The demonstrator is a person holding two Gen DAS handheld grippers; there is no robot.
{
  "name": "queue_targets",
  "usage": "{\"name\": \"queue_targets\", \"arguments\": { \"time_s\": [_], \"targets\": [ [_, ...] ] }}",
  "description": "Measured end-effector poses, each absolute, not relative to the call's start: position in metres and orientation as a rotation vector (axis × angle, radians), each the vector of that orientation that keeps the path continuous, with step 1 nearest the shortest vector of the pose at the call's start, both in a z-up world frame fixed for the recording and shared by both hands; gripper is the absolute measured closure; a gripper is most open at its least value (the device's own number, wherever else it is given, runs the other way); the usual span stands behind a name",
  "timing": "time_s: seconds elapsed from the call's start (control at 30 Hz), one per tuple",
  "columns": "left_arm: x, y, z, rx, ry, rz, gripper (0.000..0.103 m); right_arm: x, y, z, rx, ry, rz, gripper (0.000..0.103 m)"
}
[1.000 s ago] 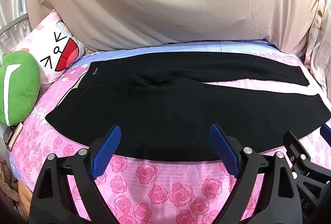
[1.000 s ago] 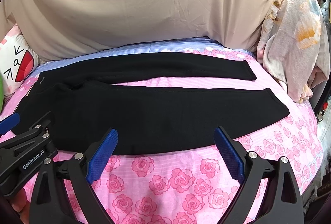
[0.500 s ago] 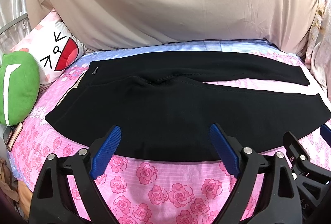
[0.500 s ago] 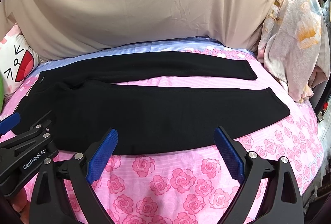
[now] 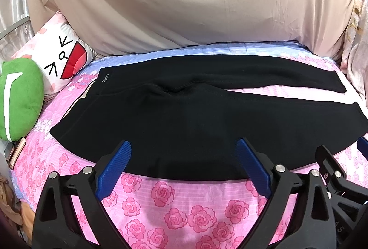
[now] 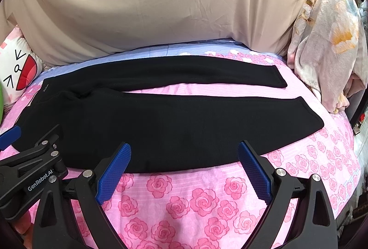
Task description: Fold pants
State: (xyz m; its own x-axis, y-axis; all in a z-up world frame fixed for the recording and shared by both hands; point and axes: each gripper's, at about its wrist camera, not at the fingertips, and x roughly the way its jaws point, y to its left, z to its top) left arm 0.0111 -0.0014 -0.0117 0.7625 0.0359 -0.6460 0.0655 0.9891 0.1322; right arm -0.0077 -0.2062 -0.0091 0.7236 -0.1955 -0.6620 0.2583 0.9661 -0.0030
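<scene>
Black pants [image 5: 184,115] lie flat on a pink rose-print bed cover [image 5: 174,203], waistband to the left, both legs stretched to the right with a strip of cover between them. They also show in the right wrist view [image 6: 184,125]. My left gripper [image 5: 184,157] is open and empty, hovering over the near edge of the pants by the seat. My right gripper [image 6: 184,157] is open and empty over the near leg's front edge. Each gripper shows at the edge of the other's view, the right one [image 5: 340,171] and the left one [image 6: 30,168].
A white cartoon-face pillow [image 5: 57,60] and a green plush [image 5: 18,97] lie at the left end of the bed. A beige sheet [image 5: 184,1] hangs behind. A floral blanket [image 6: 329,37] is piled at the right. A small device [image 5: 16,150] lies at the left edge.
</scene>
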Motion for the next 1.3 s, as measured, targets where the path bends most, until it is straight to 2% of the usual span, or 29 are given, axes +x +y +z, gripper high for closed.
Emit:
{"name": "queue_targets", "arguments": {
  "time_s": [0.4, 0.57, 0.7, 0.73, 0.83, 0.9, 0.93, 0.97, 1.3],
  "targets": [
    [0.025, 0.011, -0.019, 0.106, 0.768, -0.067, 0.011, 0.008, -0.233, -0.020, 0.146, 0.728, -0.179, 0.011],
    [0.046, 0.046, -0.021, -0.008, 0.782, -0.046, 0.011, 0.039, -0.332, -0.022, 0.214, 0.664, -0.192, 0.011],
    [0.067, 0.075, -0.017, -0.073, 0.725, 0.026, 0.011, 0.091, -0.432, -0.025, 0.295, 0.665, -0.243, 0.013],
    [0.077, 0.086, -0.015, -0.101, 0.708, 0.054, 0.011, 0.104, -0.452, -0.027, 0.300, 0.672, -0.271, 0.018],
    [0.102, 0.106, -0.009, -0.118, 0.693, 0.102, 0.011, 0.160, -0.507, -0.033, 0.274, 0.703, -0.342, 0.024],
    [0.124, 0.117, -0.006, -0.099, 0.705, 0.132, 0.010, 0.185, -0.529, -0.038, 0.265, 0.727, -0.356, 0.024],
    [0.141, 0.127, -0.005, -0.102, 0.716, 0.142, 0.005, 0.199, -0.538, -0.041, 0.269, 0.741, -0.363, 0.023],
    [0.157, 0.137, -0.005, -0.110, 0.724, 0.146, 0.005, 0.216, -0.549, -0.047, 0.277, 0.761, -0.351, 0.024],
    [0.311, 0.264, -0.016, -0.184, 0.792, 0.409, 0.005, 0.281, -0.570, -0.083, 0.224, 0.907, -0.360, 0.024]
  ]
}}
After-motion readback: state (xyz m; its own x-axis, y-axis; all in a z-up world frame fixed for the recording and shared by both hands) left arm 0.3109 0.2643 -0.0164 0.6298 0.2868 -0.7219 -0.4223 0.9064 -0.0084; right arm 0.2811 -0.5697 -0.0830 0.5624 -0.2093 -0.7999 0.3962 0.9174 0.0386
